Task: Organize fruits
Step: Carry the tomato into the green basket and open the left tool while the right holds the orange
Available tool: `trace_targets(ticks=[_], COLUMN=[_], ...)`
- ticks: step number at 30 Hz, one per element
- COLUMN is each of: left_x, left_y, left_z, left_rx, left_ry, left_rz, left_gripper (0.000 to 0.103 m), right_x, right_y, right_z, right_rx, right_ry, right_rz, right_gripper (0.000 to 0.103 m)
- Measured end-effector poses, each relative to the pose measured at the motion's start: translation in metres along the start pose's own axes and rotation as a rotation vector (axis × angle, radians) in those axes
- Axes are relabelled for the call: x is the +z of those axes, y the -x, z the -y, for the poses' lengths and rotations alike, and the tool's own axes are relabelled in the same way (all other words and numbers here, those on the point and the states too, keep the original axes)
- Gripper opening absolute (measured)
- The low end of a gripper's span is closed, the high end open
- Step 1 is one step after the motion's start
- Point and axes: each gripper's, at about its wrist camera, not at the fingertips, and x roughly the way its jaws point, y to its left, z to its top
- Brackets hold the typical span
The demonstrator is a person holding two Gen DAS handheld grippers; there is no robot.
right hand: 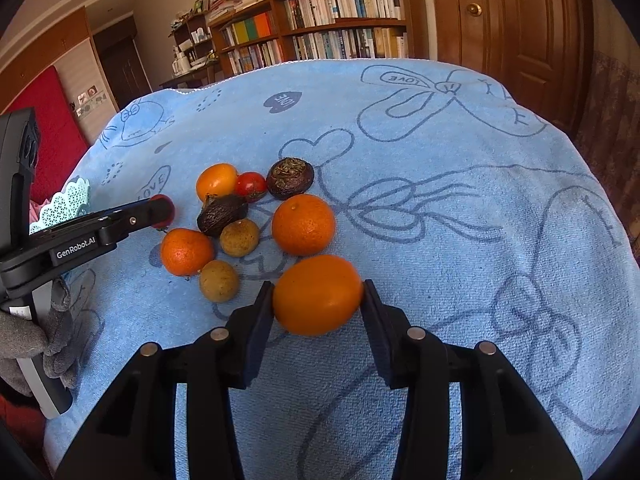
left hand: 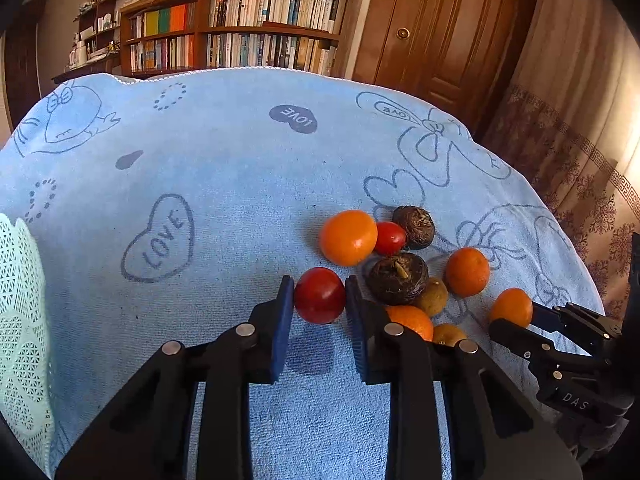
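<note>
Two glossy fruits clamped: red tomato, orange tangerine.

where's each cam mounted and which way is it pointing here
Left wrist: sits on the left gripper, faces forward over the blue towel toward the bookshelf; its own fingers clamp a red tomato.
Right wrist: sits on the right gripper, same heading; its fingers clamp an orange fruit, and a gloved hand shows at left.
Shared: fruit pile, towel, bookshelf, door, and each other's gripper.
</note>
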Motion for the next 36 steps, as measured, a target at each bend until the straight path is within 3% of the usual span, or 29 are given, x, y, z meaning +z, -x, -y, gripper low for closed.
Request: trace_targets(ticks=[10, 17, 30, 32, 34, 36], left_x=[-0.003, -0.013, -0.034, -0.036, -0.036, -0.034], left_y=[0.062, 0.09, 0.139, 0.147, 0.155, 0.165], left_z=[-0.032, -0.071, -0.144, -0.154, -0.164, -0.171], left_rx=[0.112, 0.198, 0.338, 0.345, 0.352, 0.372], left_ry=[0.055, 0.093, 0.181, 0.203, 0.236, 0.256], left_rz=[0.135, 0.152, 0.184, 0.194, 0.21, 0.239], left_gripper=[0.027, 0.027, 0.027, 0.031, 0.058, 0.069], right_x=[0.0, 0.001, 0.011, 0.013, 0.015, 0.018], right_y=[0.005, 0.011, 0.018, 0.017, 0.017, 0.017], right_z=[0.003, -0.006, -0.082, -0.097, -0.113, -0.129], right_rx=[-0.035, -0.051, 0.051, 0.07, 0.098, 0.132], right_ry=[-0.023, -0.028, 0.057, 0.075, 0.092, 0.105], right_rz=[0.026, 0.035, 0.053, 0.051, 0.05, 0.05], right_gripper=[0.044, 0.044, 0.044, 0.044, 0.044, 0.044])
